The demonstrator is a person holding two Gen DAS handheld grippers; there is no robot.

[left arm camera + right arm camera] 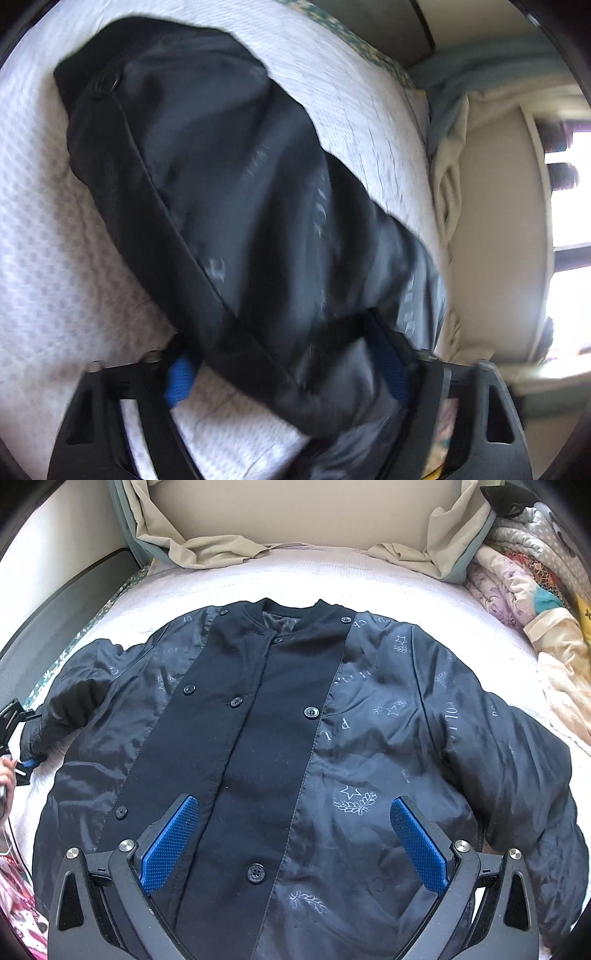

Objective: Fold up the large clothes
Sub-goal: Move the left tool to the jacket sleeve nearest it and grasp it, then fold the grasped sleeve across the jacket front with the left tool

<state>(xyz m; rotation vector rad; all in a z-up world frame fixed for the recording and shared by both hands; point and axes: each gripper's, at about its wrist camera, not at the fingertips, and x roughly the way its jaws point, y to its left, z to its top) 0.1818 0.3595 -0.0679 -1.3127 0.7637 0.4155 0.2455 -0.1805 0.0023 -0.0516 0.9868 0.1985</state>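
A dark jacket [295,760] lies front-up, spread across a white bed [369,576] — collar toward the headboard. The right tool [295,834] hovers above its lower front, released (blue pads wide apart). The left tool [288,373] is clenched on a sleeve [229,206]

White textured bed [369,579], bare toward the headboard end. Spread flat across it, front up and buttoned: a dark jacket [280,760], both sleeves out to the sides. Along one edge, a heap of patterned bedding [532,602]; at the far end, crumpled beige cloth [207,550].
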